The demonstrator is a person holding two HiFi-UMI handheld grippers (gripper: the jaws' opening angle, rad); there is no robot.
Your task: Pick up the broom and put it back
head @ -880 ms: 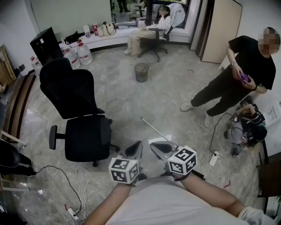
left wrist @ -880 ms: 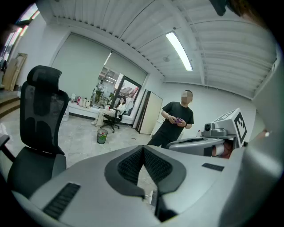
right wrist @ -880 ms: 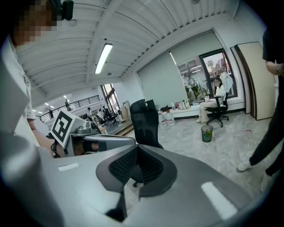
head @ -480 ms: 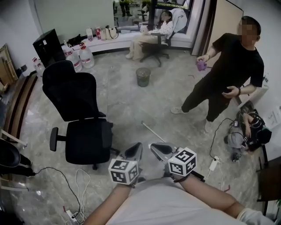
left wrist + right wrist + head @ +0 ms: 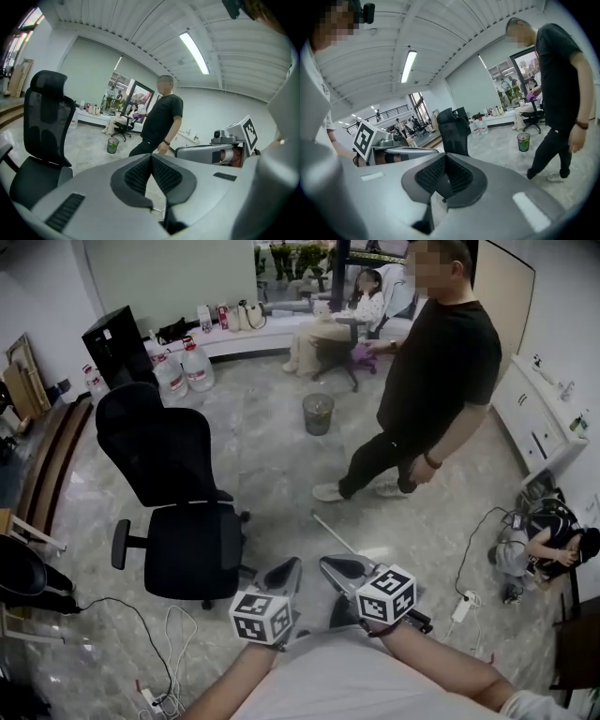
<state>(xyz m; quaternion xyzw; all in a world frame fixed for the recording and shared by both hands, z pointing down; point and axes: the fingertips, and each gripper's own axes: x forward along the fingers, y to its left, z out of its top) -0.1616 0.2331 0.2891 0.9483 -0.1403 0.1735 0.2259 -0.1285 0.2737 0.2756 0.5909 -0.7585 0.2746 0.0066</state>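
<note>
The broom [image 5: 330, 532] lies on the marble floor, its thin pale handle running from mid-floor down toward me. Its lower part disappears behind my right gripper [image 5: 330, 564]. Both grippers hover side by side close to my body, above the near end of the handle and not touching it. My left gripper [image 5: 288, 565] is shut, its pads meeting at the tip with nothing between them [image 5: 151, 157]. In the right gripper view my right gripper [image 5: 445, 157] is also shut and empty. Each gripper shows in the other's view, the right one [image 5: 220, 150] and the left one [image 5: 391, 149].
A black office chair [image 5: 176, 512] stands left of the grippers. A person in black [image 5: 427, 381] walks just beyond the broom's far end. A green bin [image 5: 319, 413] and water bottles [image 5: 184, 371] sit further back. Cables [image 5: 173, 624], a power strip [image 5: 461, 606] and gear [image 5: 544, 540] lie around.
The person in black has walked from the right side toward the middle, close to the broom's far end. Both grippers have stayed where they were, shut.
</note>
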